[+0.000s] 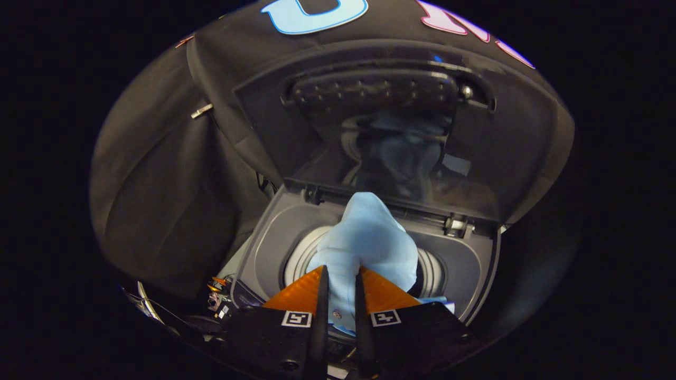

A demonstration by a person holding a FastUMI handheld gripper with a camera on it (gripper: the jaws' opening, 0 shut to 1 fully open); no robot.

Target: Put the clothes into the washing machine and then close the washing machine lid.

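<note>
1. The washing machine (364, 248) stands with its lid (401, 132) raised at the far side.
2. A pale blue garment (364, 243) hangs above the drum; released early, it may drape over the rim.
3. The gripper (340, 285), nearly closed, pinches the cloth; a loose pinch could drop it.

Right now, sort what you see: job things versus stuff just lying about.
Job:
- light blue garment, pinched in the tool, hanging over the drum
- washing machine
- its raised lid

Lying about:
- small parts and cables beside the machine
</note>
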